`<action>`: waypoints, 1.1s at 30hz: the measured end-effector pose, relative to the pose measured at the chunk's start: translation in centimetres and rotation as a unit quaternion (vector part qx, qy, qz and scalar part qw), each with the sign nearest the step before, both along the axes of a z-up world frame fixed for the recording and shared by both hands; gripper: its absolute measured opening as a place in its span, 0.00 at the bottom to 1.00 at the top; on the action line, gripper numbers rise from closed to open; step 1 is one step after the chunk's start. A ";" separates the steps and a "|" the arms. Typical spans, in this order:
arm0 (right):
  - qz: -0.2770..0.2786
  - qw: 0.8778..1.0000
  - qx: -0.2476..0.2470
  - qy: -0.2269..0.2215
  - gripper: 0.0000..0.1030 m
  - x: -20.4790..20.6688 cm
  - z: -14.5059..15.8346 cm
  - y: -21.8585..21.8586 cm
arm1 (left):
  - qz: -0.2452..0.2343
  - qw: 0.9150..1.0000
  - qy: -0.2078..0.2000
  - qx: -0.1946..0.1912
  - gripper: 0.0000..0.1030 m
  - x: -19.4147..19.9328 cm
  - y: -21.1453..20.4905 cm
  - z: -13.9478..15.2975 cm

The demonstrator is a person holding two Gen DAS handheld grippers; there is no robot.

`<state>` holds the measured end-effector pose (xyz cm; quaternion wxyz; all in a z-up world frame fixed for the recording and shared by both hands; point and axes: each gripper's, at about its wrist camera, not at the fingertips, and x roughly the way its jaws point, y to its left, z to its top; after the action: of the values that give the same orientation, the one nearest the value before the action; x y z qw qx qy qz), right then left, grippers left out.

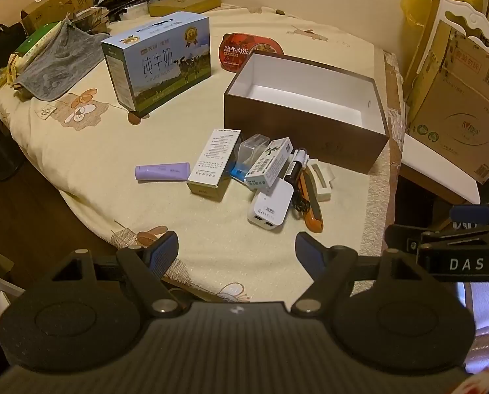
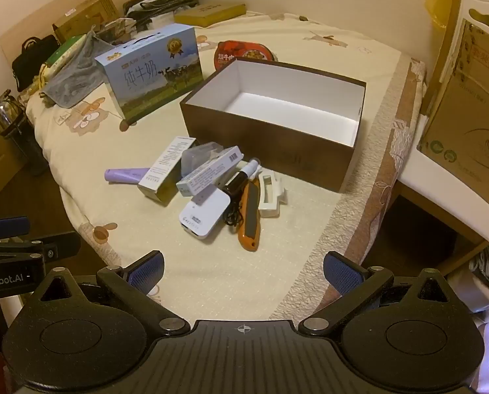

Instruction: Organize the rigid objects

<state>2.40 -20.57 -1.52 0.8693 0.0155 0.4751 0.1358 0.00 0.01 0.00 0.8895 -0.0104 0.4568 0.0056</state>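
An open brown box (image 1: pixel 303 121) (image 2: pixel 264 134) with a white, bare inside stands on the bed. In front of it lies a pile: a purple tube (image 1: pixel 162 172) (image 2: pixel 124 175), a white carton (image 1: pixel 214 161) (image 2: pixel 165 170), a clear plastic case (image 1: pixel 252 147) (image 2: pixel 198 154), a small white box (image 1: pixel 270 162) (image 2: pixel 208 174), a white charger (image 1: pixel 270 210) (image 2: pixel 203 215), an orange utility knife (image 1: pixel 311 202) (image 2: pixel 250 216), a dark pen-like tube (image 2: pixel 241 180) and a white plastic tray (image 1: pixel 320 177) (image 2: pixel 270 193). My left gripper (image 1: pixel 237 249) and right gripper (image 2: pixel 243 271) hover open near the bed's front edge, short of the pile.
A blue milk carton (image 1: pixel 160 62) (image 2: pixel 152 72) and a red food pack (image 1: pixel 244 51) lie behind the pile. A grey cloth (image 1: pixel 52 62), bags and cardboard boxes crowd the far left. A chair with cardboard boxes (image 1: pixel 457 111) stands right of the bed.
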 end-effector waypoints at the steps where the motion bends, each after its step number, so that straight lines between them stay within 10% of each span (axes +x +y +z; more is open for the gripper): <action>1: 0.000 1.000 0.000 0.000 0.98 0.0 0.0 0.0 | 0.000 1.000 0.000 0.000 0.73 0.0 0.0 0.0; 33: -0.001 1.000 -0.002 -0.002 0.98 -0.1 0.2 -0.1 | 0.000 1.000 0.002 0.000 0.73 0.0 0.0 0.0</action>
<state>2.30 -20.72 -1.30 0.8705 0.0141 0.4733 0.1345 0.02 0.01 -0.01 0.8885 -0.0105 0.4587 0.0057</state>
